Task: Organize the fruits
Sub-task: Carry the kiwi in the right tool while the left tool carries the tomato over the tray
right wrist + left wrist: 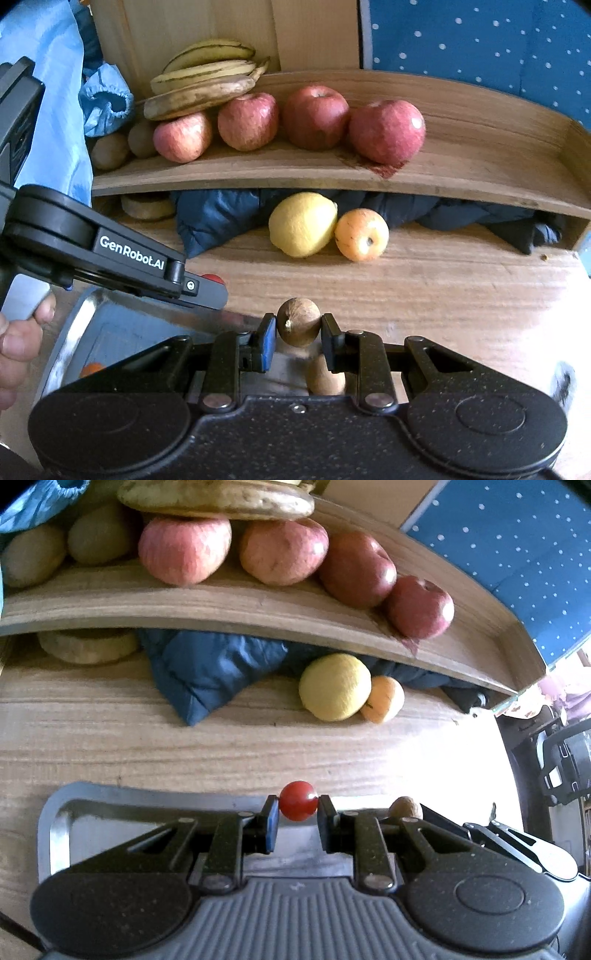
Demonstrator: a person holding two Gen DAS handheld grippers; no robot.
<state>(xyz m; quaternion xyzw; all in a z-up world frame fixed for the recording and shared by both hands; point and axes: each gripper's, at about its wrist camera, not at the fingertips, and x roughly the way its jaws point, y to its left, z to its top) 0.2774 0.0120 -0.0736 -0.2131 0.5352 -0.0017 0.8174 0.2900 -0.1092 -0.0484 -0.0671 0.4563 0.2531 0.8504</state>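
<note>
Across the wooden bench [110, 738] runs a raised wooden shelf [221, 605], bearing four red apples [387, 131] in a row, brownish round fruits at its left end, and a bunch of spotted bananas [203, 83] resting on the leftmost apples; under the shelf lies a dark blue padded cloth [207, 668], with a yellow lemon [334, 686] touching a smaller orange-yellow fruit [384, 698] just in front of it; nearer the cameras sits a metal tray [59, 819]. Only the right wrist view shows the whole banana bunch, the person's left hand [18, 339] on the handle, a light brown fruit [325, 374] lying below its own gripper, and the left gripper's side, where the white lettering "GenRobot.AI" can be read; only the left wrist view shows black equipment beyond the bench's right edge. The left gripper [298, 806] is narrowed on a small red cherry tomato [298, 800], pinched between its fingertips above the tray's far rim; the right gripper [298, 326] is likewise closed on a small round brown fruit [298, 322], held between its pads just beside the tray's right end.
</note>
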